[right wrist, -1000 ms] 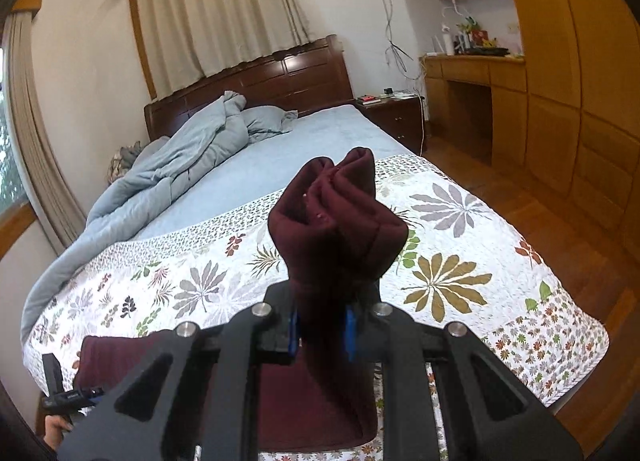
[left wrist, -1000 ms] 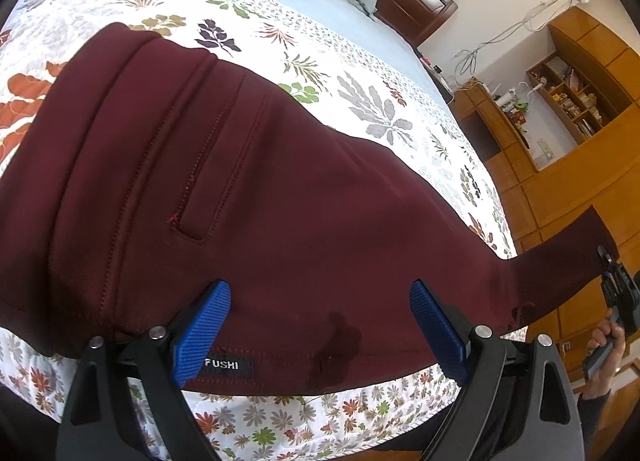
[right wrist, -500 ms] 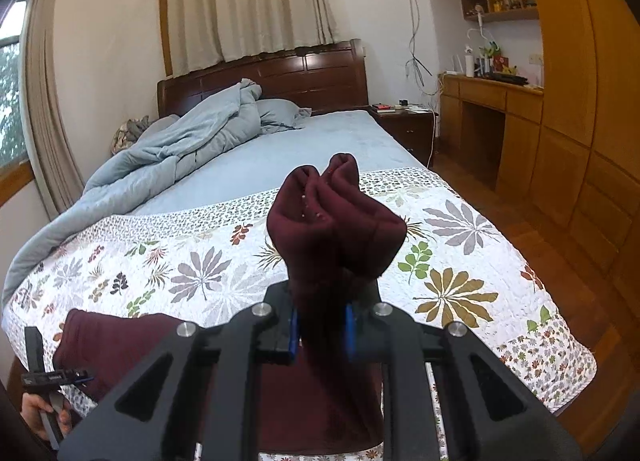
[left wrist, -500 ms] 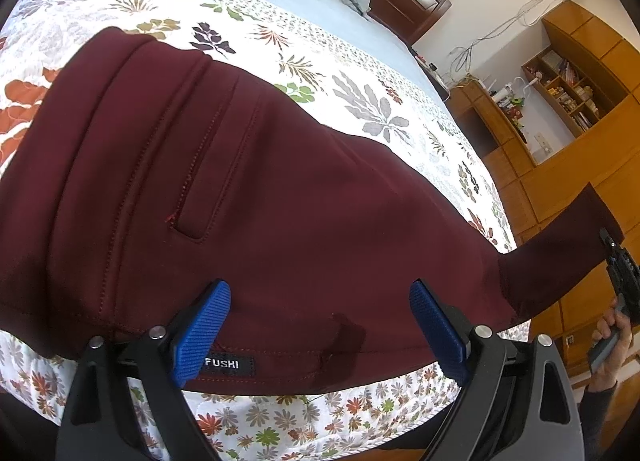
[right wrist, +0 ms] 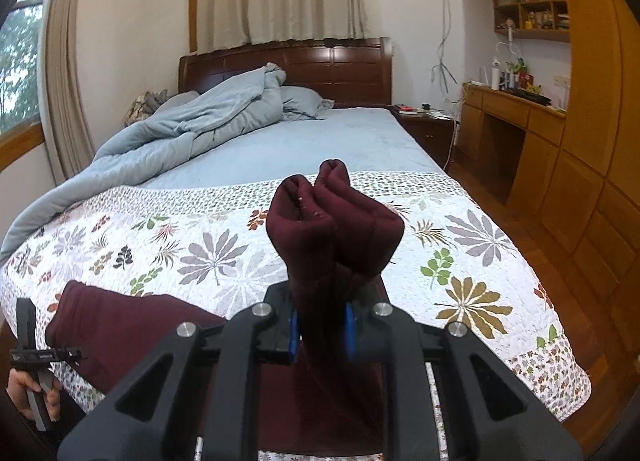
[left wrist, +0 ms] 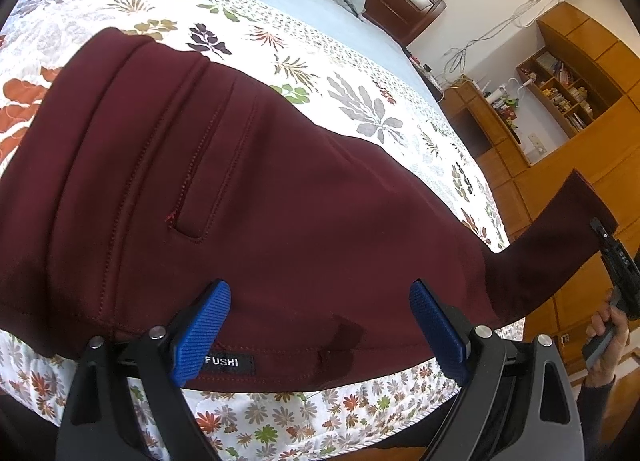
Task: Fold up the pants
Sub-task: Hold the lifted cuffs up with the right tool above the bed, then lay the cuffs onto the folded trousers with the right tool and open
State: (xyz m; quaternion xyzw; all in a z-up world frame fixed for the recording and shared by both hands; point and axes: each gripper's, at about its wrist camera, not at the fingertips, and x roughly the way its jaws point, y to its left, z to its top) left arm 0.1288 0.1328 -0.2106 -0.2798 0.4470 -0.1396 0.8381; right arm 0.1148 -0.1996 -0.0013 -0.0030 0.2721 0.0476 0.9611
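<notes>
Meanwhile, maroon pants (left wrist: 248, 189) lie across a floral bedspread (right wrist: 132, 229); the left gripper (left wrist: 320, 325) hovers spread above the waistband, while the right gripper (right wrist: 320, 331) pinches the bunched cuffs. Uneven cuffs could skew the fold.

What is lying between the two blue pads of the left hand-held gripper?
In the left wrist view, the open left hand-held gripper has the maroon pants between its pads, waistband edge with a black label, lying on the floral quilt.
</notes>
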